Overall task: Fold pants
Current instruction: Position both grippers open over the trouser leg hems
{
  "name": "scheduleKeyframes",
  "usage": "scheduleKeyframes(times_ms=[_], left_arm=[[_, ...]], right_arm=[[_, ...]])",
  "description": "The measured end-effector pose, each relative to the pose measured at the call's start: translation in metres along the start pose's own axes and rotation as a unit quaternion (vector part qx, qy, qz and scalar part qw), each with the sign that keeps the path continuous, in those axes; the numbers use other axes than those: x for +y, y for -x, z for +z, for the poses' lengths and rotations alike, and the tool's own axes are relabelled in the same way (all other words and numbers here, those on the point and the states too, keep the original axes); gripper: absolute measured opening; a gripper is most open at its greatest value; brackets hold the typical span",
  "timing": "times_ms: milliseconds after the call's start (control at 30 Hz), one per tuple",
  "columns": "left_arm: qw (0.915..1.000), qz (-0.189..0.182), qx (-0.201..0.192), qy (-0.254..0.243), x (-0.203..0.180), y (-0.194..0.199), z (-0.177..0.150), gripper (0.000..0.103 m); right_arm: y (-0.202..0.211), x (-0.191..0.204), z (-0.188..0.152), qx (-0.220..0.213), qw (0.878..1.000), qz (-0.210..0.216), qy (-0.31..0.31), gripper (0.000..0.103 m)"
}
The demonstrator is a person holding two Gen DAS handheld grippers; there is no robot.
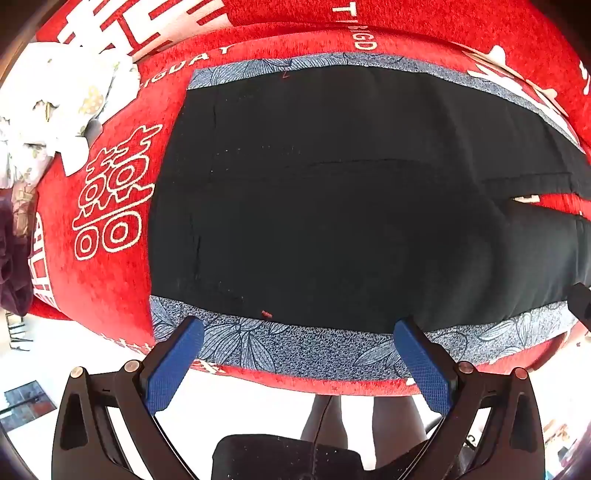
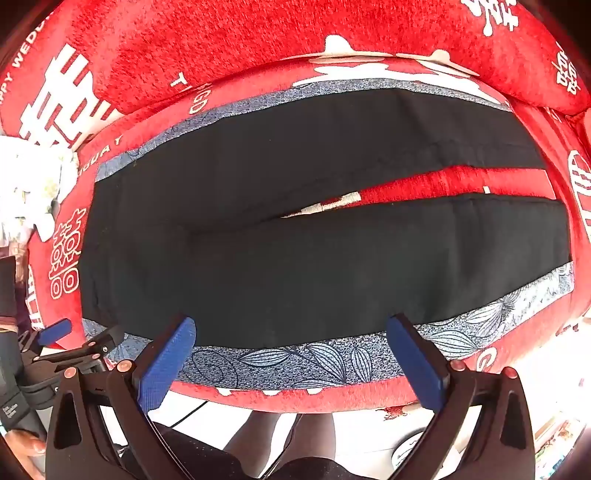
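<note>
Black pants lie flat on a red sofa seat, with blue floral side stripes along both long edges. The waist end is at the left in the left wrist view. In the right wrist view the pants show both legs running right, with a red gap between them. My left gripper hangs open above the near stripe, nothing between its blue pads. My right gripper is also open, over the near leg's stripe. The left gripper shows at the left edge of the right wrist view.
The red cover carries white characters, and a red backrest rises behind the seat. A crumpled white floral cloth lies at the seat's left end. A person's legs stand against the sofa's front edge on a white floor.
</note>
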State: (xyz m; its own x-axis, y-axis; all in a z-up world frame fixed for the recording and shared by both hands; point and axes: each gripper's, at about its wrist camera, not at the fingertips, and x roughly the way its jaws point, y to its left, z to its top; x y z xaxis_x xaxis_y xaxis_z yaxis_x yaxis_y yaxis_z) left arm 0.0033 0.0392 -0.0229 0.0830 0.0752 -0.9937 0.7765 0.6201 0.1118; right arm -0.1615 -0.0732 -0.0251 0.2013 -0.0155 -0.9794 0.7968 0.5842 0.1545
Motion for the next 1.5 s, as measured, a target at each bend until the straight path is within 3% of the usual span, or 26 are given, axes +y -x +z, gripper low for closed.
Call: scheduleKeyframes(times_ms=[733,1500], left_arm=[[1.0000,0.004,0.004,0.003,0.006,0.001,-0.006,0.103],[1.0000,0.003,0.005,0.003,0.006,-0.002,-0.006,0.103]], right_arm=[[0.002,0.007,-0.009,0.000,1.000,0.008,0.003,0.103],[-0.003,0.013,-0.012,-0.028,0.999,-0.036,0.020,0.103]])
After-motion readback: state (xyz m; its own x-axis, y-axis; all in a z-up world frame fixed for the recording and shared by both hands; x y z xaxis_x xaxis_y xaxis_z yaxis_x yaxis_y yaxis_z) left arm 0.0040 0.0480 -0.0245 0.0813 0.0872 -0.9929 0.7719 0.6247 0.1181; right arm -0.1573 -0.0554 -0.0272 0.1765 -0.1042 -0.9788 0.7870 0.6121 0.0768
